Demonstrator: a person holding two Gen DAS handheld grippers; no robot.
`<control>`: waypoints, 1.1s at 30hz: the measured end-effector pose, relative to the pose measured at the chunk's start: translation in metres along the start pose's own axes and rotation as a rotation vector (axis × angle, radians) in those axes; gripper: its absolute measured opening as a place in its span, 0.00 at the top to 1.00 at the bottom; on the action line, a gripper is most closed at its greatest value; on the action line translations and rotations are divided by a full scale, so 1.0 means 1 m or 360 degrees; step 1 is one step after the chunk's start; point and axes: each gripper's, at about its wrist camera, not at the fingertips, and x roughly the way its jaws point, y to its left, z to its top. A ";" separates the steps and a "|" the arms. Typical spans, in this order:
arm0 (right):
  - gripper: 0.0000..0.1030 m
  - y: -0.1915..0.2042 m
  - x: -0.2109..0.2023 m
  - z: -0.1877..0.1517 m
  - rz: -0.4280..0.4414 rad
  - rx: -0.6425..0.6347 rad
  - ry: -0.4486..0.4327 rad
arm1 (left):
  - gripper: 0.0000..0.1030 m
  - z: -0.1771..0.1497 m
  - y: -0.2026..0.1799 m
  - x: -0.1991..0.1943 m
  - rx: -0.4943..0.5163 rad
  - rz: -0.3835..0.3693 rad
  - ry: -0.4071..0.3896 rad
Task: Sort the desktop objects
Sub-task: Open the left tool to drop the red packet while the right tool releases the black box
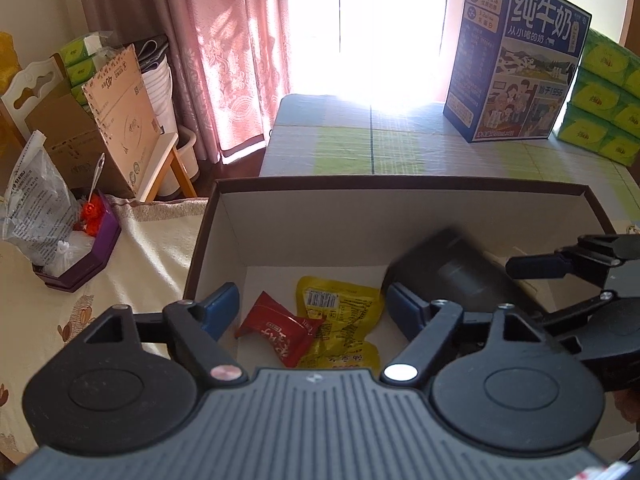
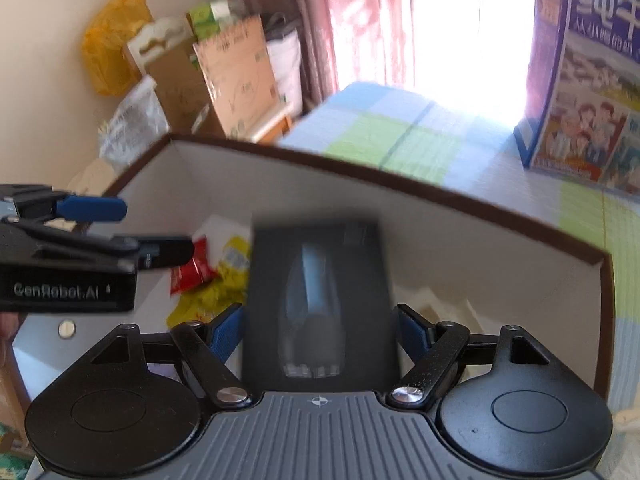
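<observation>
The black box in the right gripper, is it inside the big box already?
Partly: the black box, between the right gripper fingers, hangs over the big box; resting cannot tell.

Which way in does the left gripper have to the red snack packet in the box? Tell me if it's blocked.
Probably not blocked. The left gripper is open above the box, and the red packet lies bare between its fingers, on top of the yellow packet. The black box in the right gripper sits to one side.

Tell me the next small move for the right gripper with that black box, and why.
Probably lower it and let go: the right gripper holds the black box over the open storage box, beside the snack packets already inside.
</observation>
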 end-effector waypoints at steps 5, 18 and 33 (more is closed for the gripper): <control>0.07 0.004 -0.009 -0.001 -0.0003 -0.0074 -0.0032 | 0.16 -0.004 0.000 -0.011 -0.0007 0.0022 -0.0016; 0.02 -0.010 -0.073 -0.026 -0.0068 -0.0035 -0.0081 | 0.07 -0.019 -0.005 -0.062 -0.0036 0.0065 -0.0076; 0.02 0.000 -0.139 -0.061 -0.0070 -0.0020 -0.0170 | 0.05 -0.045 -0.032 -0.122 -0.0063 0.0029 -0.0143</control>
